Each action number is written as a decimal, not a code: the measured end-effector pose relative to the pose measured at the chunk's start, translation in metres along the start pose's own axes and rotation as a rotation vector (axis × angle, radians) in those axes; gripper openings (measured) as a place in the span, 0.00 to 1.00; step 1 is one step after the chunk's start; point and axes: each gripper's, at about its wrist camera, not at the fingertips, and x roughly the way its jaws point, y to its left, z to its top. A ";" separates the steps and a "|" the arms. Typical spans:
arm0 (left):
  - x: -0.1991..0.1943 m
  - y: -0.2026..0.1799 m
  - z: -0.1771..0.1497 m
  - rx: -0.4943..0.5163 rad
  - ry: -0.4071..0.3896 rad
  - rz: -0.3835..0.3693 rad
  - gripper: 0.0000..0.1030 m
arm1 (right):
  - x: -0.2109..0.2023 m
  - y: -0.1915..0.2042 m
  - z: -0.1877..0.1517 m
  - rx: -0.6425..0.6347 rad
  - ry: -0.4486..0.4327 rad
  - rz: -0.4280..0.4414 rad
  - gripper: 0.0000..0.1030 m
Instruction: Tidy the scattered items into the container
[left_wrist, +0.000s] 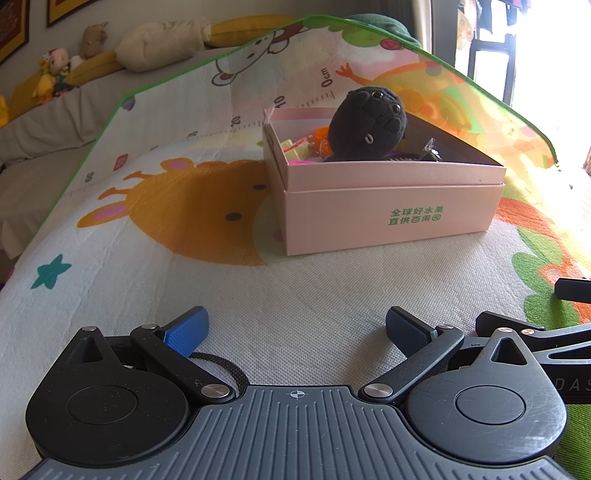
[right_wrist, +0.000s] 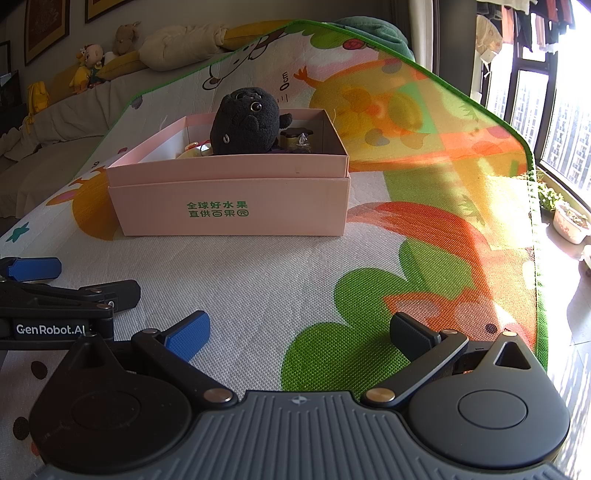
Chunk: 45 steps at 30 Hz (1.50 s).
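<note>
A pink cardboard box (left_wrist: 391, 218) (right_wrist: 229, 206) with green print stands on the cartoon play mat (left_wrist: 258, 302) (right_wrist: 295, 280). A black plush toy (left_wrist: 367, 123) (right_wrist: 245, 123) sticks up out of the box, with small items around it: orange and yellow pieces (left_wrist: 306, 144) and a dark small object (right_wrist: 295, 138). My left gripper (left_wrist: 297, 328) is open and empty, low over the mat in front of the box. My right gripper (right_wrist: 299, 330) is open and empty too, just right of the left one. Part of the left gripper (right_wrist: 55, 295) shows in the right wrist view.
Beyond the mat's far edge runs a grey sofa (right_wrist: 62, 122) with cushions and stuffed toys (left_wrist: 55, 70). A window (right_wrist: 554, 110) and small plant pots (right_wrist: 569, 218) are on the right, past the mat's green border (right_wrist: 532, 206).
</note>
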 end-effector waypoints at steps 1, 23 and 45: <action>0.000 0.000 0.000 0.000 0.000 0.000 1.00 | 0.000 0.000 0.000 0.000 0.000 0.000 1.00; 0.000 0.000 0.000 -0.005 0.001 -0.007 1.00 | 0.000 -0.001 0.000 0.000 0.000 0.000 1.00; -0.022 0.012 -0.006 0.020 0.095 -0.047 1.00 | 0.000 0.000 0.000 0.001 0.000 0.000 1.00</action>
